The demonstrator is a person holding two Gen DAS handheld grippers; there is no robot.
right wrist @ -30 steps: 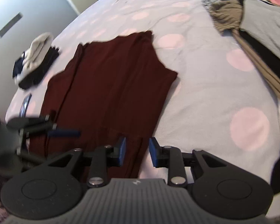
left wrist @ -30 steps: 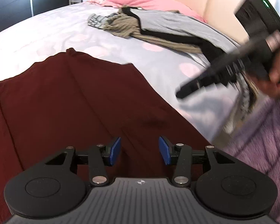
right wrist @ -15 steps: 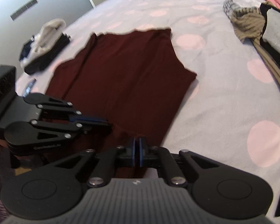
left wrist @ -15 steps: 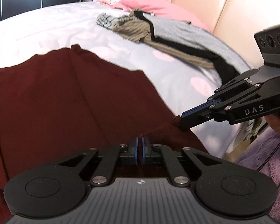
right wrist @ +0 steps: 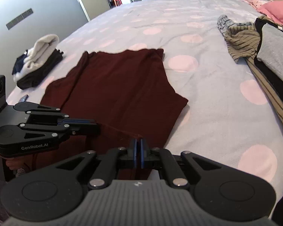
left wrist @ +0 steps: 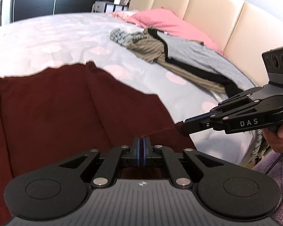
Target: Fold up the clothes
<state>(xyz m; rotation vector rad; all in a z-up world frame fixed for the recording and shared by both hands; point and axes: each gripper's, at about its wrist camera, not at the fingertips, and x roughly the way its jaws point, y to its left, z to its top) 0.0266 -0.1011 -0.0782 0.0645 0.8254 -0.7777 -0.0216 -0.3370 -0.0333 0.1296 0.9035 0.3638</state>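
Left claw: we see our left claw (left wrist: 141,146) with its blue pads pressed together on the near hem of the maroon garment (left wrist: 56,113); from the right wrist view it (right wrist: 92,123) reaches in from the left, pinching the same hem.
Right claw: our right claw (right wrist: 138,147) is likewise clamped on the hem, just beside the left one; in the left wrist view it (left wrist: 184,125) comes in from the right, gripping the garment's near corner.
Hem: between the two claws we see the edge lifted off the bed and drawn taut.
Maroon garment: we find it (right wrist: 118,86) spread mostly flat on the bed (right wrist: 207,98), near the edge closest to us, with a few long creases.
Bed: grey cover with pale pink dots, and a cream padded headboard (left wrist: 207,17) behind a pink pillow (left wrist: 160,20).
Unfolded pile: striped, grey and black clothes (right wrist: 258,45) lie well apart from the maroon garment, towards the pillow.
Folded stack: white and dark items (right wrist: 37,60) sit near the bed's far-left edge.
Right hand: we see its fingers (left wrist: 279,137) around the claw's handle.
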